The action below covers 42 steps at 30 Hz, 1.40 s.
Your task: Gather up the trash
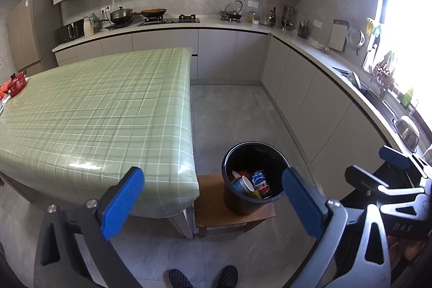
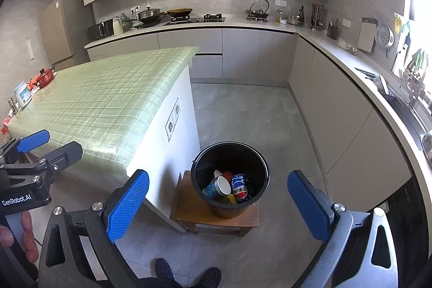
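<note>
Daylight floods in from a window on the right side of both wrist views; the pane is blown out to pure white, with no detail visible. The rest of the kitchen is evenly and softly lit, in slightly muted colours. A pale sheen of glare lies on the near corner of the green checked table. The bucket interior is dark and shadowed. Fisheye distortion bends the counter edge into a curve, and black vignetting fills every corner. Focus is fairly sharp at the centre, softer towards the rims.
</note>
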### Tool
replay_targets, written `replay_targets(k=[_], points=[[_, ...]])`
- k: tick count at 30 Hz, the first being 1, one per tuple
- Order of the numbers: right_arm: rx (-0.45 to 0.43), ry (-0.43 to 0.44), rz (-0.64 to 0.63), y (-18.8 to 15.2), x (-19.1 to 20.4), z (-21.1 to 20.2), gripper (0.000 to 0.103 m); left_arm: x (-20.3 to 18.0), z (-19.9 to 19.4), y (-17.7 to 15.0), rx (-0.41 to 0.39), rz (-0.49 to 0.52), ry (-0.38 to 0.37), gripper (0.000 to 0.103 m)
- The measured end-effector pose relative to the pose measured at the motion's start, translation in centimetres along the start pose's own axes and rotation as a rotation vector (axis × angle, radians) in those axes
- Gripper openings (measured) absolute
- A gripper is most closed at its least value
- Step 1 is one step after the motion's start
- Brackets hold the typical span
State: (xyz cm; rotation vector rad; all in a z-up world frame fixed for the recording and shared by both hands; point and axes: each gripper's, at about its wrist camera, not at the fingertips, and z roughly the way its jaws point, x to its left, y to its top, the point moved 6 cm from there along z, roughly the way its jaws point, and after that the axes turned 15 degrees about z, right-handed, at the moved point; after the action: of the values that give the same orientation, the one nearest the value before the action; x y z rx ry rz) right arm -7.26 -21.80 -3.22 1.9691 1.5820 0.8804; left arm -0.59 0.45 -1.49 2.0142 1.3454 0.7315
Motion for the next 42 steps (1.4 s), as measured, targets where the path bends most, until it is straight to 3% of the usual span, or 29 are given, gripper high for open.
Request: replay_targets(k=[20, 42], points=[[-0.014, 0.0, 0.009, 0.7, -1.1, -0.2, 0.103, -1.8, -0.4, 1.2, -0.023, 0.017, 0.0, 0.103], [-0.018, 0.002, 0.008, 1.4, -1.3, 0.5, 0.103, -1.2, 0.2, 1.8, -0.023, 0.009, 0.009, 0.103]])
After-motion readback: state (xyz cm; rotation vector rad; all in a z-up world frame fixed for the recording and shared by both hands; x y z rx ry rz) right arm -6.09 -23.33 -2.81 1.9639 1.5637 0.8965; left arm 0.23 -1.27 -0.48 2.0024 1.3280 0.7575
